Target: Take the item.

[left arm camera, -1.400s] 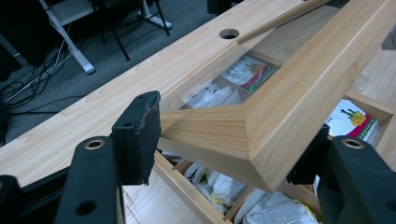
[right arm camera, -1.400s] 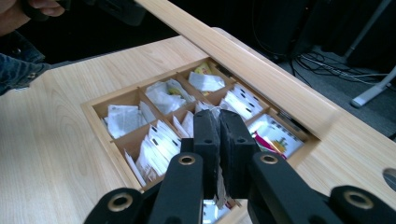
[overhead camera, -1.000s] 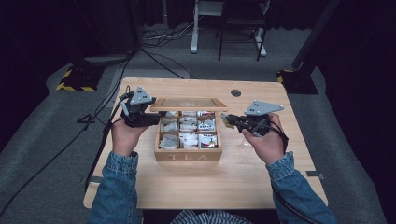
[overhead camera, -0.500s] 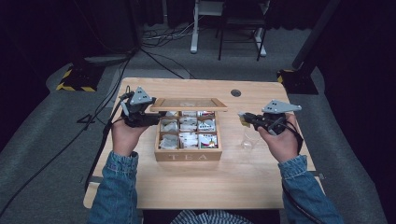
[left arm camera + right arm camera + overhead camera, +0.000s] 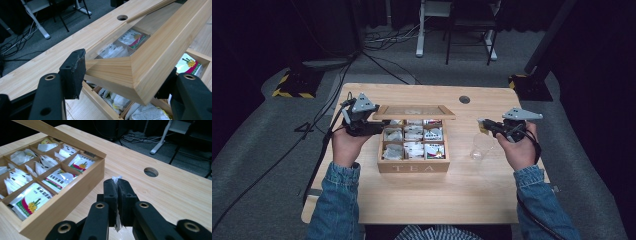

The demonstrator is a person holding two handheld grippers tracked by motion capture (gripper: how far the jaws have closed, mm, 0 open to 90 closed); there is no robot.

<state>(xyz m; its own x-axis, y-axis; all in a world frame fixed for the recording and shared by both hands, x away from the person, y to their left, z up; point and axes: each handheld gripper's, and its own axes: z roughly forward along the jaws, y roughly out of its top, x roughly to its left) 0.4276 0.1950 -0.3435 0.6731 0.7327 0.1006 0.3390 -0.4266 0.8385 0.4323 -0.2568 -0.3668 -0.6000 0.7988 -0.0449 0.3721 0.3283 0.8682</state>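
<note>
The right gripper has its black pads pressed together on a thin white scrap, apparently a tea bag; only a crumpled tip above the pads and a sliver below them show, so what it is stays hard to make out. In the high view that gripper is small and dim, and the bag cannot be picked out there; just beneath it stands a clear glass cup, faint against the wooden table.

The left gripper clamps the front corner of the raised lid of the tea box (its right pad sits largely behind the lid's wood); the lid's far end runs out of the left gripper view at the top, and through its clear pane the packets read blurred. The box sits mid-table, between the two hands.

Against the earlier frames, the right hand has drawn outward and slightly down, away from the box's right side to a spot over the cup; the left hand has kept its place, lid held up as before.
</note>
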